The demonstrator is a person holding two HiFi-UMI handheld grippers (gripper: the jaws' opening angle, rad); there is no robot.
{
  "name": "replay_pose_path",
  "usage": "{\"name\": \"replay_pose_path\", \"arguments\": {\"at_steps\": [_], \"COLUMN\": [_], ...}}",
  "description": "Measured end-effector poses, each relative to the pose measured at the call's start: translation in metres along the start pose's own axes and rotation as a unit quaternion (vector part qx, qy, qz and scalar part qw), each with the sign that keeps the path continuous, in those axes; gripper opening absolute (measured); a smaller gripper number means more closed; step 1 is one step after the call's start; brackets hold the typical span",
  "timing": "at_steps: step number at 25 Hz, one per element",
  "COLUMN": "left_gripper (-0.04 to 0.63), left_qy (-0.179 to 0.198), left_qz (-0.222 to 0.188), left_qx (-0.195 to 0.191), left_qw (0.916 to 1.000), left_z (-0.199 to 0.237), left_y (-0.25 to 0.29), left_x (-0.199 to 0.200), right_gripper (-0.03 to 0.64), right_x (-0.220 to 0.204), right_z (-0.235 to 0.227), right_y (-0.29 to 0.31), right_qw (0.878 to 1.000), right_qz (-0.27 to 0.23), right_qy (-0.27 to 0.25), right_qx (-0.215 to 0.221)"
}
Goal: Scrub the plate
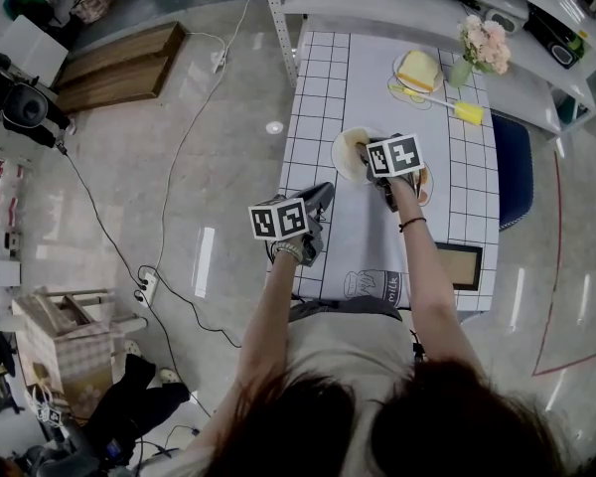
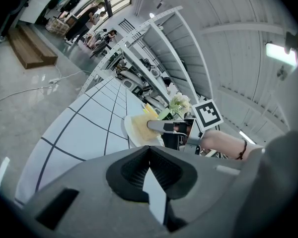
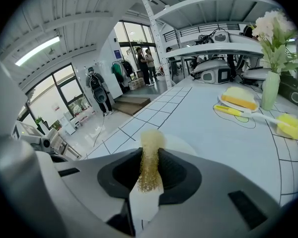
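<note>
Plate: a round white plate (image 1: pixel 348 150) is set on the white, grid-lined worktop (image 1: pixel 323 87), well short of its far end.
Right gripper (image 3: pixel 150 155): fingers are clamped on a golden wire scrubber (image 3: pixel 151 139), held at the plate.
Left gripper (image 2: pixel 149 150): fingers are closed together, nothing gripped; it is held by the worktop's left edge.
</note>
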State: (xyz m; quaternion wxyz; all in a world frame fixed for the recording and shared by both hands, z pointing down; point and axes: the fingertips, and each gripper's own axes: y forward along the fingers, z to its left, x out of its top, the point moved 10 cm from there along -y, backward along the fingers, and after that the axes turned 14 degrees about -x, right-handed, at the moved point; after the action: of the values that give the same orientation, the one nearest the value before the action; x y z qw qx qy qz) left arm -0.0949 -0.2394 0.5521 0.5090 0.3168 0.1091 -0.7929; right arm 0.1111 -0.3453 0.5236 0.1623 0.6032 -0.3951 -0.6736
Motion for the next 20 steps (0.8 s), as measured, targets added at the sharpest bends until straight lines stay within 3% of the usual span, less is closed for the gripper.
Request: {"name": "replay_pose_path", "arguments": {"at_steps": [20], "left_gripper": [0.011], "left_qy": [0.005], "left_qz": [0.005], "left_qx": [-0.01], "left_qw": [0.9999], "left_z": [-0.005], "left_y": [0.002], "left_x": [-0.001], "right_gripper": [0.074], "right_x": [-0.007], "right_z": [-0.011], "right_y": [-0.011], "right_qw": [1.0], "right_qz": [0.015], "right_qy": [-0.005], "right_qx": [-0.022]}}
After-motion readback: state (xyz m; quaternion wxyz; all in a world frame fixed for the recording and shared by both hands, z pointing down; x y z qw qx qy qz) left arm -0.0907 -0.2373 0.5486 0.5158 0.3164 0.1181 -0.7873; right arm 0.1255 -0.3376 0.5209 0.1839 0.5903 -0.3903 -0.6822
